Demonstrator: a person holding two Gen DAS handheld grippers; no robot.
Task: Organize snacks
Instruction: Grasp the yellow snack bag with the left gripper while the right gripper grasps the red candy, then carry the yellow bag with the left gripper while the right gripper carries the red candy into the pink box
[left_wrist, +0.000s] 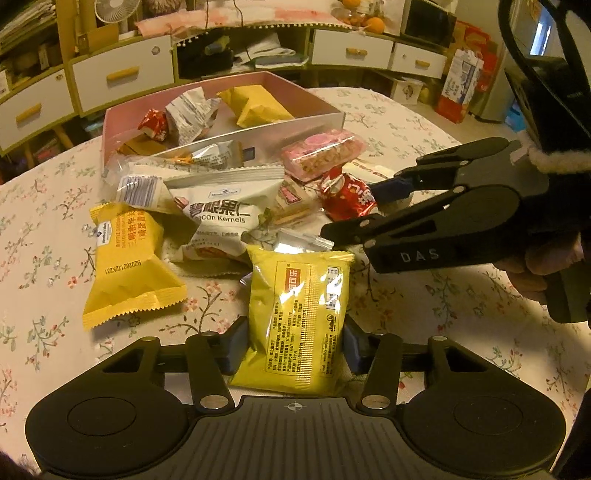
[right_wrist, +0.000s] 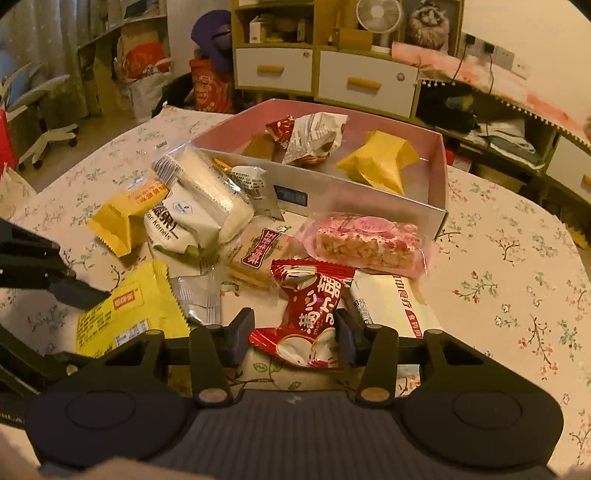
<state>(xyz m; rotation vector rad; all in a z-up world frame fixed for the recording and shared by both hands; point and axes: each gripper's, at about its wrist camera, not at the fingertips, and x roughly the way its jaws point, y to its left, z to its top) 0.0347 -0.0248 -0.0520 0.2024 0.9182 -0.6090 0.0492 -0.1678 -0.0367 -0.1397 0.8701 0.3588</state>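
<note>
A pile of wrapped snacks lies on the flowered tablecloth in front of a pink-lined box that holds several snacks. My left gripper straddles a yellow-green snack packet, its pads at the packet's sides; the packet also shows in the right wrist view. My right gripper straddles a red candy packet, pads touching its sides. In the left wrist view the right gripper reaches in from the right beside that red packet.
In the pile lie a yellow packet, a white pecan-kernel bag, a pink rice bar, a biscuit pack and a white packet. Drawer cabinets stand beyond the table.
</note>
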